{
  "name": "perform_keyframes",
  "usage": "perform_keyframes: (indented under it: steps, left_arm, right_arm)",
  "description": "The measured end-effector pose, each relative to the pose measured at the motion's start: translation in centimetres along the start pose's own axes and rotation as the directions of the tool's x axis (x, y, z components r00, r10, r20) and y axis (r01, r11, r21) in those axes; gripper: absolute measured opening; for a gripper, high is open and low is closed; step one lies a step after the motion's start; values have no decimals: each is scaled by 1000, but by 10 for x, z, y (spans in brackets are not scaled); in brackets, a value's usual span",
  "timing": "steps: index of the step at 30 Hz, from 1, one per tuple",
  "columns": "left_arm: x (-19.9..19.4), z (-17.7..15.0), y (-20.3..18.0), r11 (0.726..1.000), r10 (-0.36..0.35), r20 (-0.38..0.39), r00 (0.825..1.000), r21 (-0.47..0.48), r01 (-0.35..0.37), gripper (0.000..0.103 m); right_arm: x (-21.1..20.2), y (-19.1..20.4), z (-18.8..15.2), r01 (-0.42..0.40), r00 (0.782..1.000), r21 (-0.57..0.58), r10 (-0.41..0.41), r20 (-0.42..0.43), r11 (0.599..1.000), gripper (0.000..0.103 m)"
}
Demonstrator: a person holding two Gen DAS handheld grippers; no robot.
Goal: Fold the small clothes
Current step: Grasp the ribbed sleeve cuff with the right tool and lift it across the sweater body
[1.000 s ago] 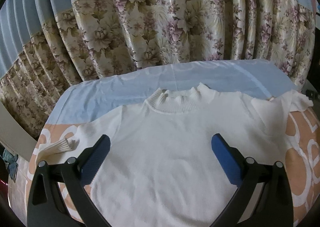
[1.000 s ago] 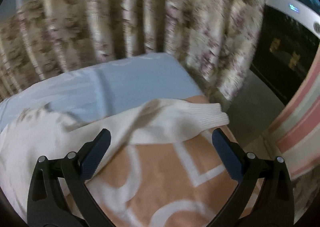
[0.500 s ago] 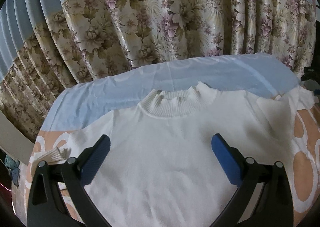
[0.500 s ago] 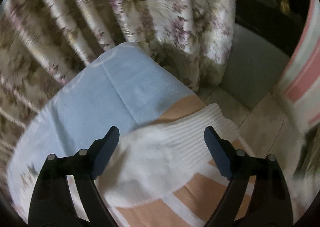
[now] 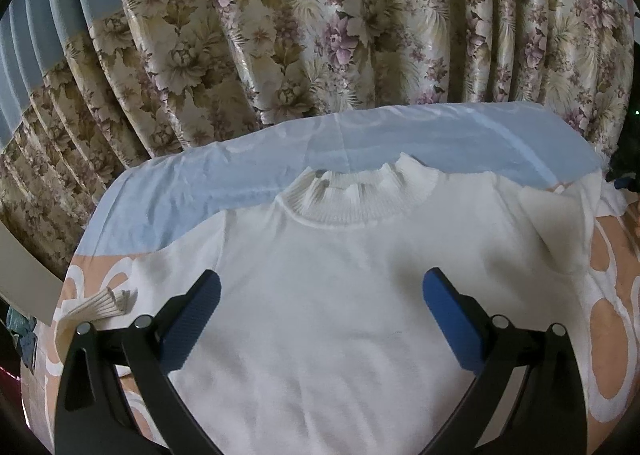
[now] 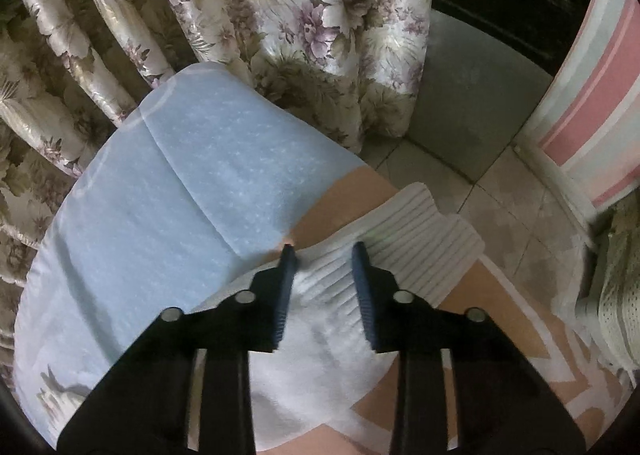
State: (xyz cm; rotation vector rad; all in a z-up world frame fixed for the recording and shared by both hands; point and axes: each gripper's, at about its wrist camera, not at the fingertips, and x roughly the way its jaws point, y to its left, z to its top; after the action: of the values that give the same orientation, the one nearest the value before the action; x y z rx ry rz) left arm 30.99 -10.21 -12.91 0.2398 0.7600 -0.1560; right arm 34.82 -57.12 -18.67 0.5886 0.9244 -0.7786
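A small white sweater (image 5: 340,295) lies flat, front up, on a bed cover (image 5: 256,191) that is pale blue at the far end and peach with white shapes nearer the cameras. Taking the sweater's ribbed collar (image 5: 356,195) as the landmark: the collar sits on the edge of the blue band, pointing toward the floral curtain (image 5: 300,39) that hangs just beyond the bed. The body of the sweater spreads from the collar toward the left wrist camera.

The left gripper (image 5: 320,291) hovers over the chest area below the collar, its two blue-padded fingers (image 5: 192,319) spread wide apart with nothing between them. Whether they touch the fabric cannot be told from this view. To the left of the collar, one sleeve runs out to a ribbed cuff (image 5: 108,301) lying on the peach cloth beside the gripper's left finger.

The other sleeve, to the right of the collar, reaches the bed's edge. There the right gripper (image 6: 324,251) has its fingers drawn close together on either side of that sleeve's ribbed cuff (image 6: 420,231), with bunched knit between the pads (the jaws look partly closed, but a gap remains, so a firm clamp cannot be confirmed). The cuff end sticks out past the fingertips, over the corner where blue and peach cloth meet.

Beyond that corner are a tiled floor (image 6: 500,195), a grey mat (image 6: 472,103) and pink-striped fabric (image 6: 596,103).
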Motion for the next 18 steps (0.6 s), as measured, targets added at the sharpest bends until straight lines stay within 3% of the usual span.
perform_keyframes:
  steps: [3, 8, 11, 15, 17, 18]
  left_arm:
    - [-2, -1, 3, 1000, 0, 4, 1000, -7, 0, 101]
    - [-8, -4, 9, 1000, 12, 10, 1000, -15, -12, 101]
    - [-12, -5, 15, 999, 15, 12, 1000, -30, -15, 101]
    - [-18, -7, 21, 999, 15, 21, 1000, -45, -14, 101]
    - [-22, -8, 23, 999, 18, 26, 999, -47, -17, 101]
    - [-23, -9, 24, 999, 19, 29, 999, -49, -17, 101]
  right_arm:
    - [-4, -6, -2, -33, 999, -4, 33, 18, 999, 8]
    - [-16, -16, -10, -105, 992, -11, 106, 73, 994, 5]
    - [-37, -20, -17, -189, 970, -54, 195, 144, 980, 5]
    - [-72, -18, -23, -341, 900, -161, 371, 228, 926, 5]
    - [-89, -9, -26, -402, 857, -233, 454, 246, 885, 5]
    - [-101, 0, -28, -444, 821, -292, 515, 245, 847, 5]
